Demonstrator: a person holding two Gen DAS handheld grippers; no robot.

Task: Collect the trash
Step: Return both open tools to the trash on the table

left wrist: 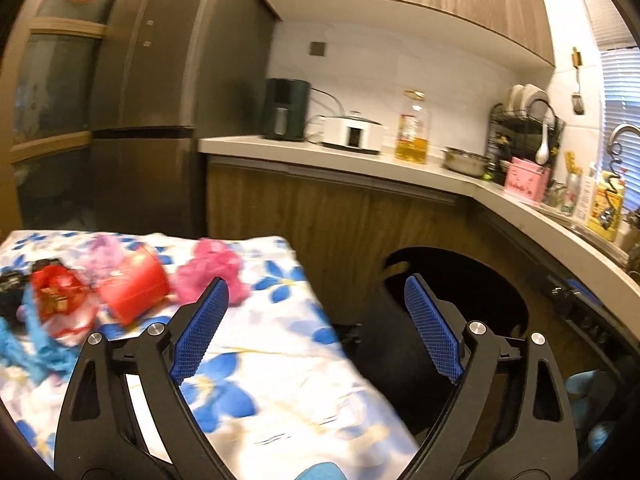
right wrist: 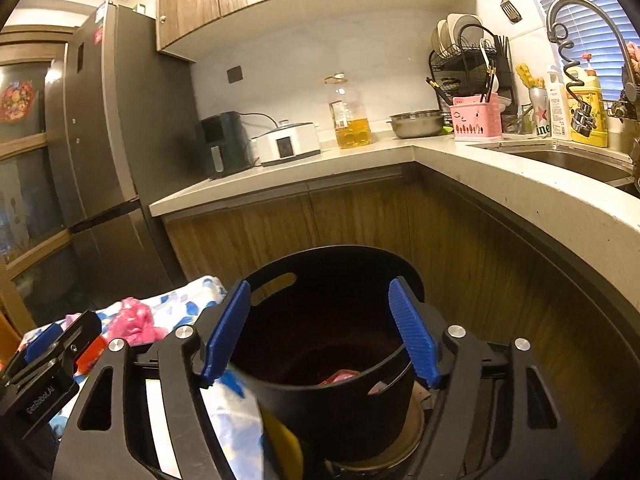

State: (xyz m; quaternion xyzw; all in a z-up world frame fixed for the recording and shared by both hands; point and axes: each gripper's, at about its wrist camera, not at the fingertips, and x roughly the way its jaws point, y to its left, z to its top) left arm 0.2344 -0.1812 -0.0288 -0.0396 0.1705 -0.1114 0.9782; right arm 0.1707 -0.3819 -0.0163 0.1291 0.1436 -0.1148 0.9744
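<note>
A table with a white cloth with blue flowers [left wrist: 280, 360] holds trash: a red cup on its side [left wrist: 134, 286], a pink crumpled bag [left wrist: 212, 270], a red packet [left wrist: 56, 296], pale purple plastic [left wrist: 106, 250] and blue plastic [left wrist: 24, 344]. My left gripper [left wrist: 315, 282] is open and empty, just right of the pink bag, over the table's edge. A black bin [right wrist: 332, 396] stands beside the table, with a pink and red scrap [right wrist: 340, 376] inside. My right gripper [right wrist: 319, 285] hangs open and empty above the bin's mouth. The left gripper's fingers [right wrist: 44, 342] show at the left.
An L-shaped counter [right wrist: 460, 160] runs behind the bin, with an air fryer [right wrist: 220, 144], a white cooker [right wrist: 286, 144], an oil bottle [right wrist: 350, 116], a metal bowl [right wrist: 416, 124], a dish rack [right wrist: 468, 68] and a sink [right wrist: 572, 160]. A tall fridge [right wrist: 100, 140] stands at the left.
</note>
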